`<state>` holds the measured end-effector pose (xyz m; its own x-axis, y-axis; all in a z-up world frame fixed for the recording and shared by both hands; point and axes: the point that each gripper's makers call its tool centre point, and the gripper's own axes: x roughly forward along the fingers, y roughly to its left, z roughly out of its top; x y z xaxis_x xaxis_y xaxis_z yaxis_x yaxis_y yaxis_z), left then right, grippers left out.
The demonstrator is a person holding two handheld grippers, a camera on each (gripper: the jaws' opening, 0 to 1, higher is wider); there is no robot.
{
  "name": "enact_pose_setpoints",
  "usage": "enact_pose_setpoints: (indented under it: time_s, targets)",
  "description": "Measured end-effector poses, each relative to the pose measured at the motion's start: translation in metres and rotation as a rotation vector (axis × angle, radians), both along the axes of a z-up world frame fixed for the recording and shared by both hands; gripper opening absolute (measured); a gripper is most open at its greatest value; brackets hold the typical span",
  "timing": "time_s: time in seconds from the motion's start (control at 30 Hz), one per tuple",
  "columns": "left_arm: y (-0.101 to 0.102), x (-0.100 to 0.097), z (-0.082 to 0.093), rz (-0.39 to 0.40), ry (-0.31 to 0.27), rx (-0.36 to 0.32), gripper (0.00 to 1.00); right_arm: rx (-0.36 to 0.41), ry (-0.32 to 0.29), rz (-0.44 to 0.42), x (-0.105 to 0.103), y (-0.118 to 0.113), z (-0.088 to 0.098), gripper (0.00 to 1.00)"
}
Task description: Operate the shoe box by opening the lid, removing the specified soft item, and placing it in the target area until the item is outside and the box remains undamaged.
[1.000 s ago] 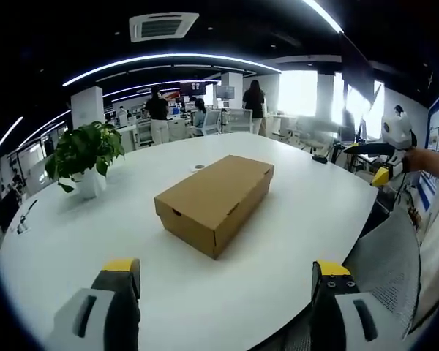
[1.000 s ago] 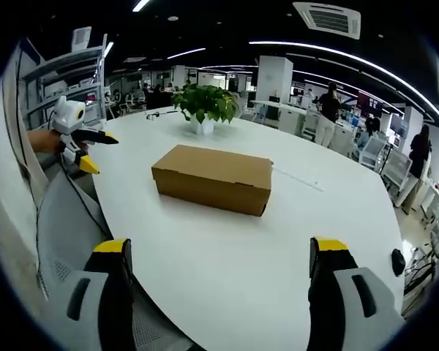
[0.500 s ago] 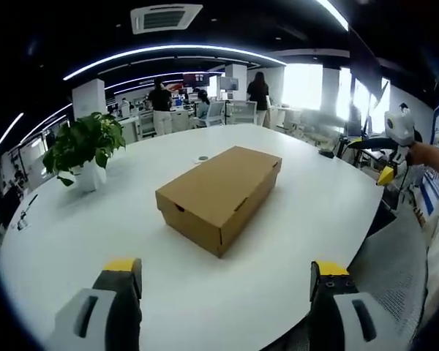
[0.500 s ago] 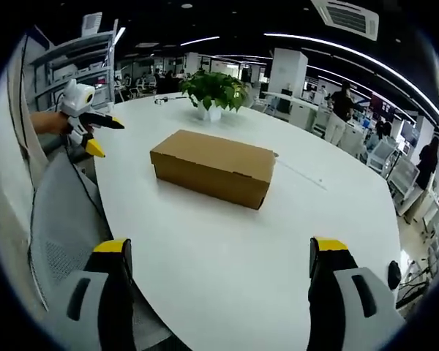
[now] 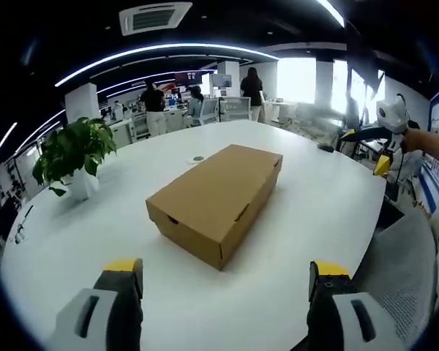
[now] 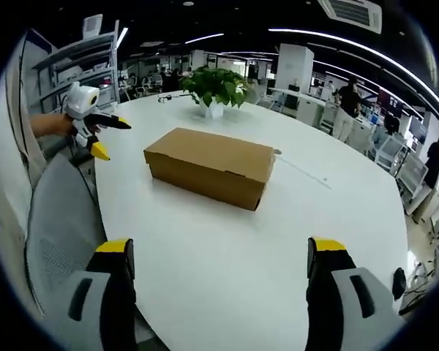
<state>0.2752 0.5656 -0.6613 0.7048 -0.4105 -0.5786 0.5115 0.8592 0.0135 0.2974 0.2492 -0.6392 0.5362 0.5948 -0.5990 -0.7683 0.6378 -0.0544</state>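
Brown shoe box [image 5: 216, 197], lid closed, between wide-apart left gripper [image 5: 223, 281] fingers [image 5: 121, 281].

Left tongs [image 5: 221, 274] grey with black inner faces, yellow tips, right tongs [image 6: 219, 252] the same

left gripper [image 5: 223, 281] is closing in on the shoe box [image 5: 216, 199], jaws wide apart, box looming larger than a second ago | right gripper [image 6: 219, 281] is nearing the shoe box [image 6: 210, 166] too, jaws spread | lid closed, neither gripper touching the box
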Motion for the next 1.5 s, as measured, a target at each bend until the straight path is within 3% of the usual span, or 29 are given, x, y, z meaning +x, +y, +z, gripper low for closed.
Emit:
enact_pose_setpoints:
  time_s: [0.27,0.37,0.73,1.1,1.5]
  targets:
    - [-0.001,0.019,-0.003,0.052,-0.017,-0.031,0.93,-0.017,0.02,0.055,0.025,0.0,-0.01,0.89]
    - [0.0,0.024,-0.008,0.05,-0.006,-0.006,0.87,-0.023,0.023,0.074,0.036,0.0,-0.014,0.87]
    - [0.003,0.048,-0.008,0.102,-0.053,0.027,0.84,-0.023,-0.014,0.143,0.081,0.014,-0.026,0.76]
    - [0.0,0.057,-0.032,0.173,-0.029,0.041,0.73,0.018,-0.005,0.212,0.116,0.038,-0.047,0.65]
    - [-0.009,0.064,-0.052,0.23,-0.015,0.038,0.69,0.05,-0.008,0.269,0.141,0.063,-0.058,0.57]
